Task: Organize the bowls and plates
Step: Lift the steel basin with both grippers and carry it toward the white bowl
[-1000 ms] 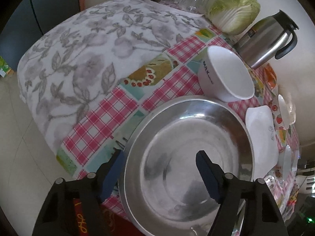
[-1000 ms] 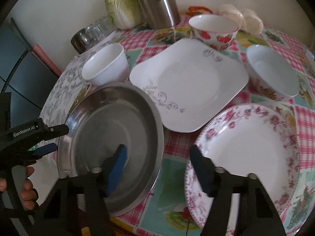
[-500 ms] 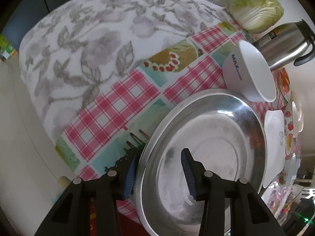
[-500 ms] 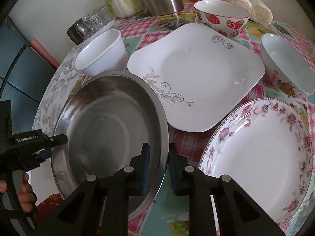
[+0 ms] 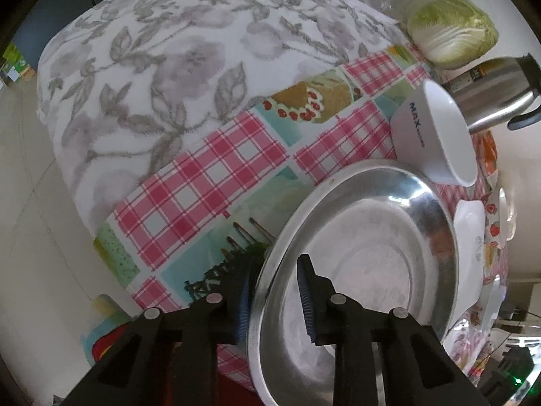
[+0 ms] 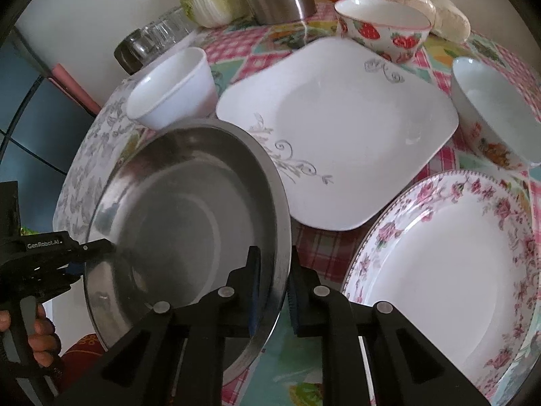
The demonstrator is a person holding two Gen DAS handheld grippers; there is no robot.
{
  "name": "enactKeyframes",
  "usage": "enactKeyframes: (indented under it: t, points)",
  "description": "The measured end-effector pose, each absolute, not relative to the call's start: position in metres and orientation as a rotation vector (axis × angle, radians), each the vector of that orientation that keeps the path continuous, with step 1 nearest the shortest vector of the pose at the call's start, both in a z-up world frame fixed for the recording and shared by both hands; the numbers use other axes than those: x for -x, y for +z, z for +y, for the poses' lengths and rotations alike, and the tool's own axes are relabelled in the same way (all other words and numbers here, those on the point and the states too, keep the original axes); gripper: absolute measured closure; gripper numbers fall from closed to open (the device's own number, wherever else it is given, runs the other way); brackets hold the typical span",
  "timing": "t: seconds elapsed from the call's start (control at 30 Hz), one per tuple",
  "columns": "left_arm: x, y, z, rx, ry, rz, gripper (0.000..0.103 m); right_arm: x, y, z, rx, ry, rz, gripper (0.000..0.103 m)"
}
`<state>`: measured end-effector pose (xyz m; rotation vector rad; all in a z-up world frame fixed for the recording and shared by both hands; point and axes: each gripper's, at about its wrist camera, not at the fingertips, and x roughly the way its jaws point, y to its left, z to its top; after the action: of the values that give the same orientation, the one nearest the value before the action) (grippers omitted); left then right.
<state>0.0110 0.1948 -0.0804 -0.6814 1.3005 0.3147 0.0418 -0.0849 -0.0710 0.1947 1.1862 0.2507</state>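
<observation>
Steel basin (image 5: 358, 264) fills the lower right of the left wrist view, its rim between the left gripper's (image 5: 275, 299) blue pads, which have just been closing onto it. In the right wrist view the same basin (image 6: 175, 209) sits lower left, the right gripper (image 6: 274, 287) clenched on its near rim. Only this view shows the square white plate (image 6: 341, 125) at centre, the floral plate (image 6: 449, 270) lower right and the strawberry bowl (image 6: 382, 27) at top. Only the left view shows the grey-flowered cloth (image 5: 175, 54) upper left. The white bowl (image 5: 436, 135) stands just behind the basin.
</observation>
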Motion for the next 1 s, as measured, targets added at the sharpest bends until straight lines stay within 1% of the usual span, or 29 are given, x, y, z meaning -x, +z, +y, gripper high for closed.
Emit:
enactKeyframes:
  t: [0.17,0.47,0.67,0.83,1.0]
  points:
    - [-0.001,-0.063,0.196,0.672,0.319,1.241,0.075,-0.037,-0.054,-0.084,-0.182,0.276,1.134,0.088]
    - [0.009,-0.045,0.185,0.666,0.305,1.196,0.075,-0.029,-0.034,-0.091,-0.187,0.302,1.077,0.087]
    - [0.0,-0.031,0.172,0.63,0.281,1.16,0.075,-0.027,-0.02,-0.097,-0.191,0.314,1.036,0.087]
    - [-0.006,-0.013,0.16,0.576,0.253,1.145,0.075,-0.027,-0.006,-0.111,-0.249,0.326,0.995,0.084]
    - [-0.01,0.003,0.149,0.557,0.218,1.12,0.075,-0.025,0.01,-0.121,-0.215,0.315,0.945,0.084]
